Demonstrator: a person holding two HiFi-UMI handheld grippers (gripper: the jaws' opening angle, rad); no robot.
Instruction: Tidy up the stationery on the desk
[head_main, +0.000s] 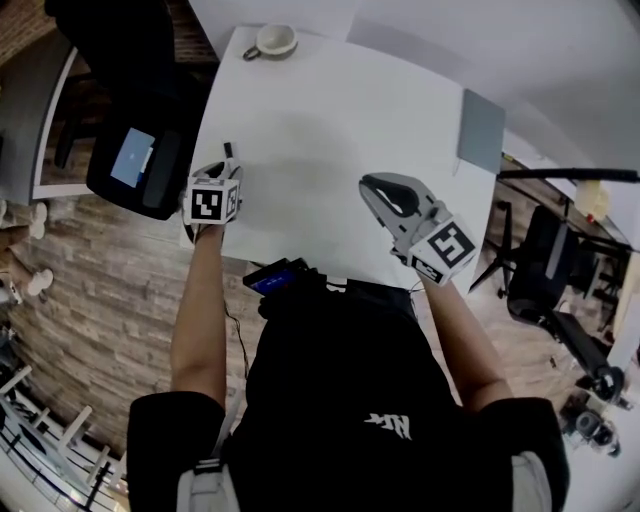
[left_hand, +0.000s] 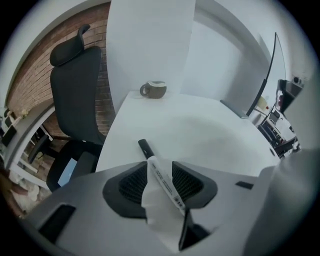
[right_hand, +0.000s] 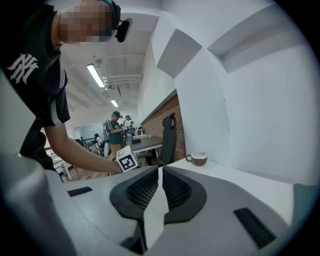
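White table (head_main: 330, 150), matt and evenly lit, stands in a room with a wood-plank floor (head_main: 110, 300). A black high-backed office chair (left_hand: 75, 95) is to the left of the left tool (head_main: 226, 178). A grey-and-white ceramic cup (head_main: 272, 42) stands at the far edge ahead of it. A flat grey pad (head_main: 482, 130) lies beyond the right tool (head_main: 378, 192). Left tool: jaws spread wide, with a white marker pen with black cap (left_hand: 164, 177) slantwise between them, pads not pressing it. Right tool: jaws pressed together, nothing between them.

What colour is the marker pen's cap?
Black, on the white plastic marker pen; the left gripper view shows it best.
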